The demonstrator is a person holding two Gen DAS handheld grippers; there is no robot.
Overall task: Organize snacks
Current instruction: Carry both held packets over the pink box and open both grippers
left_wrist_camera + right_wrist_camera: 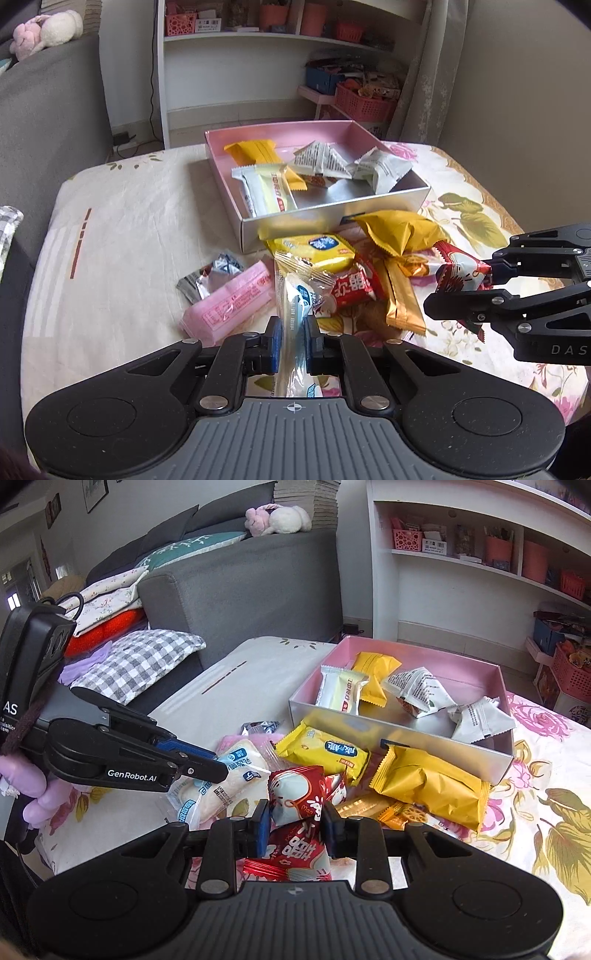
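Note:
My left gripper (293, 325) is shut on a clear packet with blue print (293, 295), which stands up between the blue pads; the right wrist view shows that gripper (218, 766) on the same packet (225, 794). My right gripper (295, 814) is shut on a red and white snack packet (295, 797). In the left wrist view it (443, 291) holds that packet (461, 275) above the pile. Behind stands a pink-lined silver box (295, 223) (369, 727) with several snacks inside. Loose snacks lie before it: a yellow packet (314, 249), a large golden one (399, 229) and a pink one (229, 306).
The snacks lie on a floral cloth (110, 240) over a low table. A grey sofa (240, 587) with cushions borders the left side. White shelves (229, 74) with pink baskets stand behind the box. A gloved hand (33, 786) holds the left gripper.

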